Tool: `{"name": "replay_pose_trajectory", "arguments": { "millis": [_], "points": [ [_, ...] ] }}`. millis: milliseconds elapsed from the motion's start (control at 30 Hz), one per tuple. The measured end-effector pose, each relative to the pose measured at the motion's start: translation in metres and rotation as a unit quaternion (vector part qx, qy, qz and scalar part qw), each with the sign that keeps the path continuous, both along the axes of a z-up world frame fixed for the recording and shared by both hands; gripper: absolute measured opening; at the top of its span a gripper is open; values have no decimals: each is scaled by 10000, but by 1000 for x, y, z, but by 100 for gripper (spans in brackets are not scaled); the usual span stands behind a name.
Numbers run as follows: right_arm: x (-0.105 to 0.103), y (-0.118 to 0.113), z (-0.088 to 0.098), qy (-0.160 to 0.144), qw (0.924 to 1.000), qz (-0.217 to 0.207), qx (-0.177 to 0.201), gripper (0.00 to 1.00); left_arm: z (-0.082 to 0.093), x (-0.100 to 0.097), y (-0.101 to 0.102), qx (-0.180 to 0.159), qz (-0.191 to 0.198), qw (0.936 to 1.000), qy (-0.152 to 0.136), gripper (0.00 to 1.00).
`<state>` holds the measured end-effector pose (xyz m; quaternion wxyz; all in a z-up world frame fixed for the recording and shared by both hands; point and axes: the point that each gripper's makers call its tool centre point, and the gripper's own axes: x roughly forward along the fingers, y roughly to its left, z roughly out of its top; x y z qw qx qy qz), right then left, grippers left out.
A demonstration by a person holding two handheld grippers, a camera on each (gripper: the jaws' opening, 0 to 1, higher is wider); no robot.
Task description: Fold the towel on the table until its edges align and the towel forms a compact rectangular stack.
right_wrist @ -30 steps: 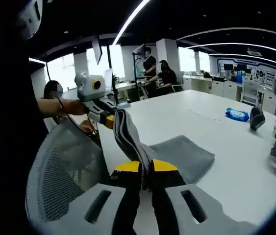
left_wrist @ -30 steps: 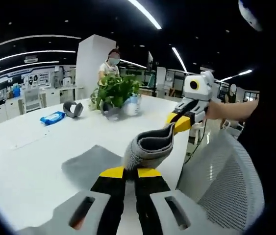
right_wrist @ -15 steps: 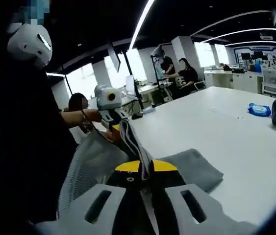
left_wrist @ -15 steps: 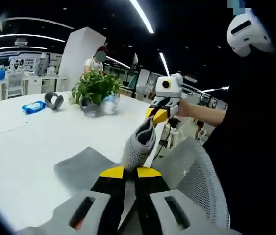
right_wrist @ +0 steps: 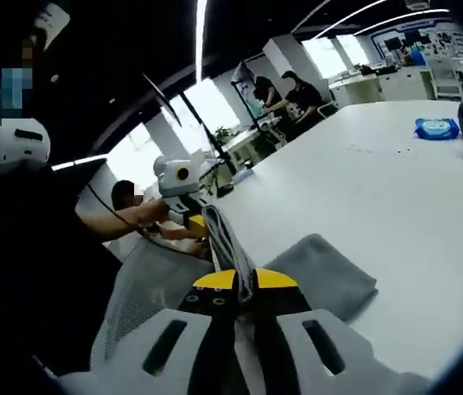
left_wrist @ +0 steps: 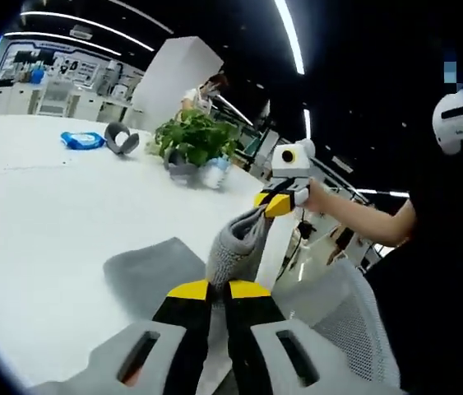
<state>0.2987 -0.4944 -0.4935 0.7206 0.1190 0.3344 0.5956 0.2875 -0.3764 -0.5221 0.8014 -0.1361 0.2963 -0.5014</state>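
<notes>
Towel (left_wrist: pixel 239 243) edge between tongs, as before

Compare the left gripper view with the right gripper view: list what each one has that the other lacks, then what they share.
Left gripper view alone: a potted plant on the white table, and the right gripper coming in, clamped on the far end of the grey towel.

Right gripper view alone: two people at a far desk by bright windows, and the left gripper holding the towel's other end.

Shared: the towel lifted at one edge with the rest lying on the table, a blue packet, a mesh chair back, the person's arms.
</notes>
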Motion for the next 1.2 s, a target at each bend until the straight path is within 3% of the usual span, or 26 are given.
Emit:
{"name": "replay_pose_trajectory", "arguments": {
  "millis": [167,233,500,533,733,867,967,1133,1200],
  "points": [
    [31,-3,-25,1024,9938,-428,-23,4,-20,26,5,27,443,9981,430,6],
    [42,-5,-38,1173,9911,-612,-151,4,-31,38,4,78,633,9959,636,6],
    [67,-12,-74,1345,9830,-1171,-431,3,-64,64,-1,415,933,9912,840,6],
    [71,-15,-85,1437,9785,-1367,-570,3,-67,66,-2,449,951,9907,859,6],
    [78,-17,-109,1589,9695,-1812,-438,2,-90,70,0,742,1067,9868,962,6],
    [82,-14,-115,1466,9688,-1952,-421,1,-99,74,4,852,1283,9837,929,6],
    [86,-13,-122,1185,9710,-1999,-567,1,-107,77,5,960,1441,9810,875,6],
    [93,-13,-132,549,9730,-2066,-866,0,-114,79,7,1290,1516,9787,500,6],
    [95,-14,-134,255,9736,-2043,-982,0,-116,80,7,1294,1595,9775,479,7]
  ]
}}
